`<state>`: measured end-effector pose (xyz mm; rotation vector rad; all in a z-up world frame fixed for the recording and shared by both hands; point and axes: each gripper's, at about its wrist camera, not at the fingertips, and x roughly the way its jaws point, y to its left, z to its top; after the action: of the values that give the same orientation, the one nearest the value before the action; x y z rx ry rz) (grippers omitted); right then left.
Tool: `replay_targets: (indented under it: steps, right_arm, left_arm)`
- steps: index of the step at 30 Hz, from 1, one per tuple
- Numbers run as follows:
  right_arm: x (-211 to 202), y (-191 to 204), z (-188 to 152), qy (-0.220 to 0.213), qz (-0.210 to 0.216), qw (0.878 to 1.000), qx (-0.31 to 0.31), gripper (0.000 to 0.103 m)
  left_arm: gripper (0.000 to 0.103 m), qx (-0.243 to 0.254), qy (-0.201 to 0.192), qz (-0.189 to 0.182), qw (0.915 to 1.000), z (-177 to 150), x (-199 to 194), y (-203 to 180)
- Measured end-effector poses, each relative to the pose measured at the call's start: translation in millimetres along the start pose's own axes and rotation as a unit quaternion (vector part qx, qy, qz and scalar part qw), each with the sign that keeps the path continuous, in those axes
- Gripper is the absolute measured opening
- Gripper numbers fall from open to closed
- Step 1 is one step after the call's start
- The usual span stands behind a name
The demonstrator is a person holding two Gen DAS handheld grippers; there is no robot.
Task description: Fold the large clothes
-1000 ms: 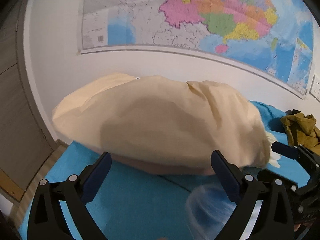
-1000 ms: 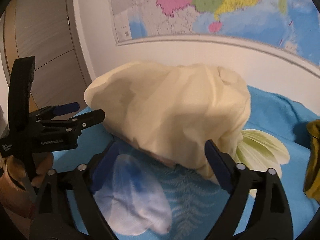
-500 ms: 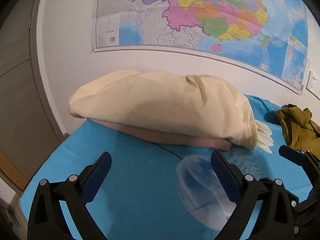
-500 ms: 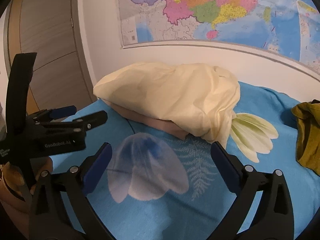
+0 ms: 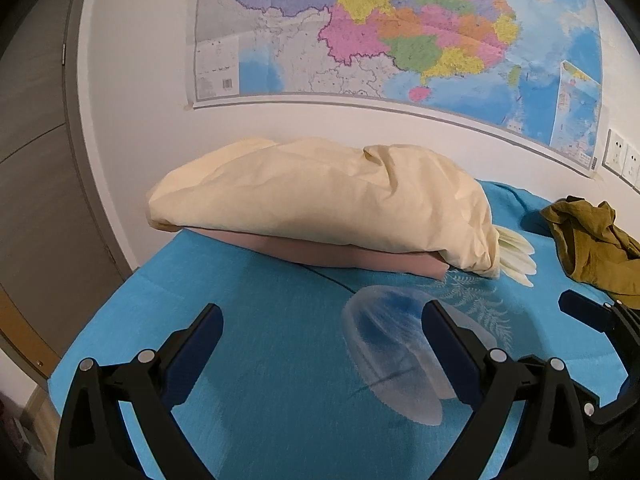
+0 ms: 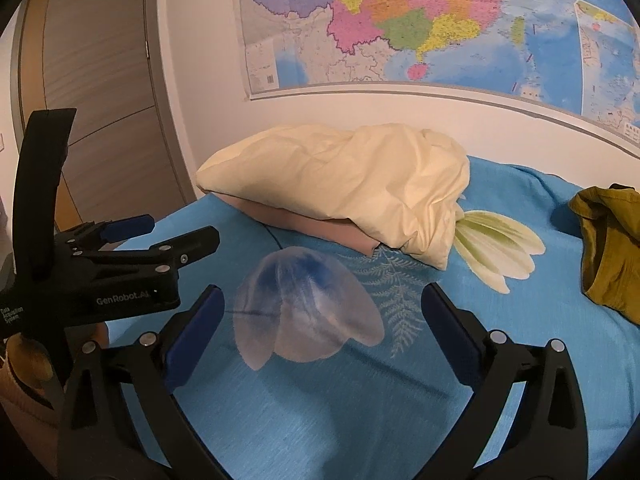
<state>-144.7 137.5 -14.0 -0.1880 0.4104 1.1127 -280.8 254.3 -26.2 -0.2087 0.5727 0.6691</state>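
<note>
Both hand-held grippers, the left and the right, have backed away from the cream pillow at 12 o'clock. Their jaws are wide and empty. The olive garment at 2 o'clock looks next.

A bulky cream fabric bundle lies at the far end of the blue printed bedsheet, against the white wall. It rests on a flat pink folded cloth. A large paper wall map hangs above it. A crumpled olive-green garment lies to the right, well apart. A wooden door stands left.
</note>
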Motion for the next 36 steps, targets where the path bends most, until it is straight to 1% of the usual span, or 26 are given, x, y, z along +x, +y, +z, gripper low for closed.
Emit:
replay_targets:
  steps: [11, 36]
  right_arm:
    - [-6.9, 1.8, -1.4, -0.002, 0.000, 1.000, 0.000, 0.097]
    - [-9.4, 4.3, -1.7, 0.002, 0.004, 1.000, 0.002, 0.097]
  left_arm:
    - [0.096, 0.007, -0.001, -0.011, 0.9999, -0.8, -6.9, -5.0]
    - [0.096, 0.009, 0.003, -0.007, 0.9999, -3.7, -11.4, -2.2]
